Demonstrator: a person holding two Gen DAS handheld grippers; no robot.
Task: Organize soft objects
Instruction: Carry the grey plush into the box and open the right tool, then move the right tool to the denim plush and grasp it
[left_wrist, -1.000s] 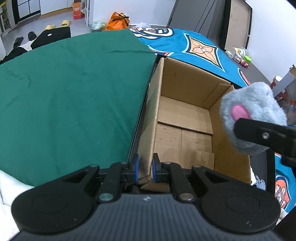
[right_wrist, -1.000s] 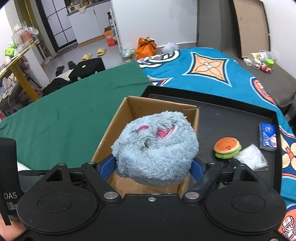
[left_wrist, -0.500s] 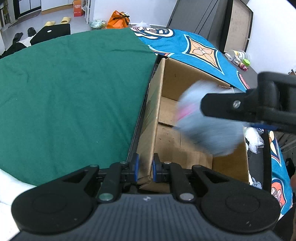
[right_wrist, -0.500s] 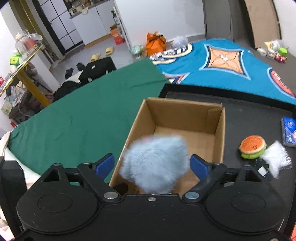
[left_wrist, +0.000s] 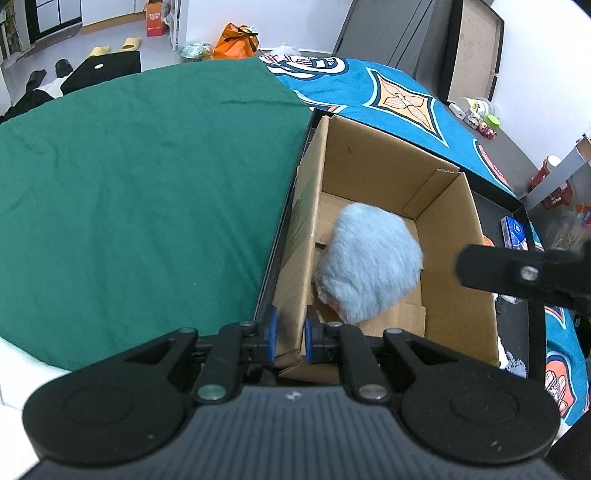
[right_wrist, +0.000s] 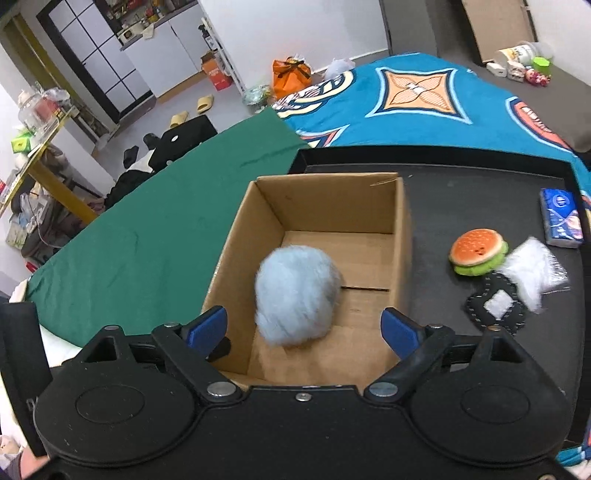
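Blue plush (right_wrist: 295, 293) in box (right_wrist: 402, 236), below spread right fingers (right_wrist: 207, 326); left fingers (left_wrist: 271, 334) pinching box wall.

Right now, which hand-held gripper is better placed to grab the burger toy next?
The right hand-held gripper. It is open and empty above the cardboard box, with the burger toy just beside it on the tray. The left hand-held gripper is clamped on the box wall.

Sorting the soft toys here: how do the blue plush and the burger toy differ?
The blue plush lies inside the cardboard box; the burger toy sits outside on the black tray. The plush is larger, furry and one pale colour; the burger is smooth, orange and green. Neither is held.
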